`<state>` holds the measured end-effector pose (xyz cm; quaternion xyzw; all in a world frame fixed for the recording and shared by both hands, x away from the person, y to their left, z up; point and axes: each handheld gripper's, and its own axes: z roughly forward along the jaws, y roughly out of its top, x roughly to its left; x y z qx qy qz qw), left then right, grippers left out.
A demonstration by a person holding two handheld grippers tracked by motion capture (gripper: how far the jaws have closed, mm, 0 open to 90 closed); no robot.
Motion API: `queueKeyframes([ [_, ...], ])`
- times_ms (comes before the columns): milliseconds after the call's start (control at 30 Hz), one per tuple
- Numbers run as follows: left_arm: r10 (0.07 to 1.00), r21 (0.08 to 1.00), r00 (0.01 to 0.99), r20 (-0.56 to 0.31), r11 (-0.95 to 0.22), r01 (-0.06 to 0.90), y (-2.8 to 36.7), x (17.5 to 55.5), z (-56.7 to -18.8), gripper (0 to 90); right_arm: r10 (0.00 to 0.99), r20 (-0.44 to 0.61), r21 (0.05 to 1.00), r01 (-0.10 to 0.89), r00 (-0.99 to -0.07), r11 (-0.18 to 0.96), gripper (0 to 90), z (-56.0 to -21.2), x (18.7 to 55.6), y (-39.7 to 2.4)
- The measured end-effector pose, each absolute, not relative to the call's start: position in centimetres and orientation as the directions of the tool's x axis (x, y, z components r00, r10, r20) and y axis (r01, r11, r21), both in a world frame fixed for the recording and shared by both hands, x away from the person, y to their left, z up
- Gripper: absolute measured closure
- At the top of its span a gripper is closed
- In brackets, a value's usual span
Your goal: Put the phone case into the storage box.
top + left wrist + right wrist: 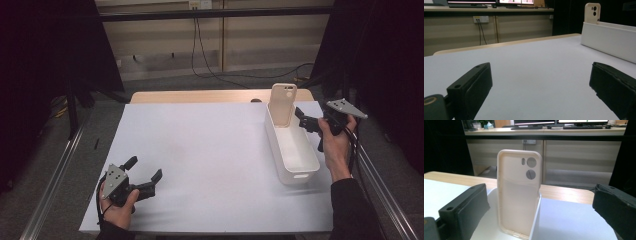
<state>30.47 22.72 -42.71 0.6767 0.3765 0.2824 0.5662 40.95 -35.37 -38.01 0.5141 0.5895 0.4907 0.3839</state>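
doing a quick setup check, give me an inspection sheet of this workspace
surface: white sheet over a wooden table, bare in the middle
job's things: cream phone case upright at the far end of the white bin
clutter: nothing seen
grippers: left gripper open near the front left corner; right gripper open beside the bin, facing the case
cables: black cables hang from the wall socket to the floor
surroundings: wood-panelled wall, black curtains either side

Case [283,103] upright in bin's [302,171] far end, right on worktop [210,150]; left gripper [145,172] near-left, well apart.
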Motion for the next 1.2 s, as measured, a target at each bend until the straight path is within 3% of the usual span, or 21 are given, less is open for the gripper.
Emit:
queueKeyframes([
  [1200, 0.836, 0.979, 0.546, -0.053, -0.065, 0.195, 22.8, 30.5, -42.7, 4.2, 0.969, 0.03, 0.99, 0.143, -0.244, 0.005, 0.0, -37.6, 34.2, -34.9],
])
